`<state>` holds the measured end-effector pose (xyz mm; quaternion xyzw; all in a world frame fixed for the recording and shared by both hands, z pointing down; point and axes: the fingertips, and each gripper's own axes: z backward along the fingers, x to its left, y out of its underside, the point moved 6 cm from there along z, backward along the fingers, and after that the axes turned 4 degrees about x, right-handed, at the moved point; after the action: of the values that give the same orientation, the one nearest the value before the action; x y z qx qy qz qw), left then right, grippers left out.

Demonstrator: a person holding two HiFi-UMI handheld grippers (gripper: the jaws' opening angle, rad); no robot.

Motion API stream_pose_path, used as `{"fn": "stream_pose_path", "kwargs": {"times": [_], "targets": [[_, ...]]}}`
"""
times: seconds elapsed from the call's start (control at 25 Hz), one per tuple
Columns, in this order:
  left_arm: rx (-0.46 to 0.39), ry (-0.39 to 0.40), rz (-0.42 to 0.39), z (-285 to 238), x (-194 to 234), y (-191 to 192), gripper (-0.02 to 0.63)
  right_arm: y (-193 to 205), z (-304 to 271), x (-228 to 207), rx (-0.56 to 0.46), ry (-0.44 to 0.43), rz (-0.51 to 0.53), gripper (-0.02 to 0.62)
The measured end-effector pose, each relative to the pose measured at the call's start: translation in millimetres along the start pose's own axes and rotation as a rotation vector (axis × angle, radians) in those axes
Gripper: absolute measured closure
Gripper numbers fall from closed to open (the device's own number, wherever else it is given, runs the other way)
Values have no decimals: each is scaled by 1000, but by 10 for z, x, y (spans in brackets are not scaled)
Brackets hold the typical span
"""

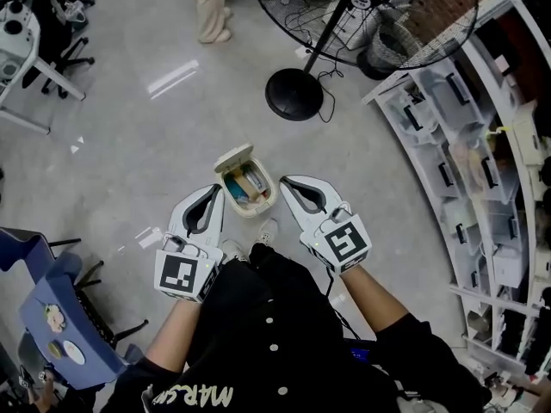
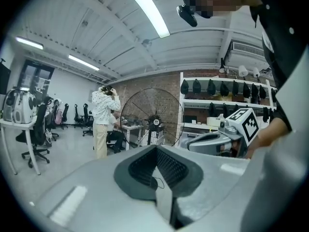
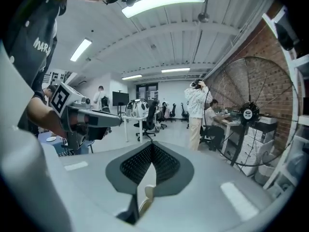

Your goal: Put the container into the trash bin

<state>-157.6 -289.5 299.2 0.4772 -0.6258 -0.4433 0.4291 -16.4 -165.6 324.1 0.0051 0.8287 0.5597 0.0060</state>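
Trash bin point(image 1: 269, 198) on floor, lid up, container point(image 1: 245, 188) apparently inside. Left gripper point(image 1: 209, 194), right gripper point(image 1: 291, 185): jaws closed, empty. Task looks done.

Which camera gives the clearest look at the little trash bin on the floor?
The head view: it looks down into the trash bin, its lid open, with items inside. The left gripper view and the right gripper view face across the room and show nothing of it.
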Motion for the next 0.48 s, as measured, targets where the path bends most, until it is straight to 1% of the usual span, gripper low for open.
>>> {"fn": "stream_pose_path", "kwargs": {"times": [0.28, 0.48], "targets": [[-46, -9, -32, 128, 22, -233, 606, -257, 278, -110, -96, 74, -12, 572], [-73, -28, -59, 218, 18, -333, 606, -397, 518, -272, -165, 158, -33, 572]]}}
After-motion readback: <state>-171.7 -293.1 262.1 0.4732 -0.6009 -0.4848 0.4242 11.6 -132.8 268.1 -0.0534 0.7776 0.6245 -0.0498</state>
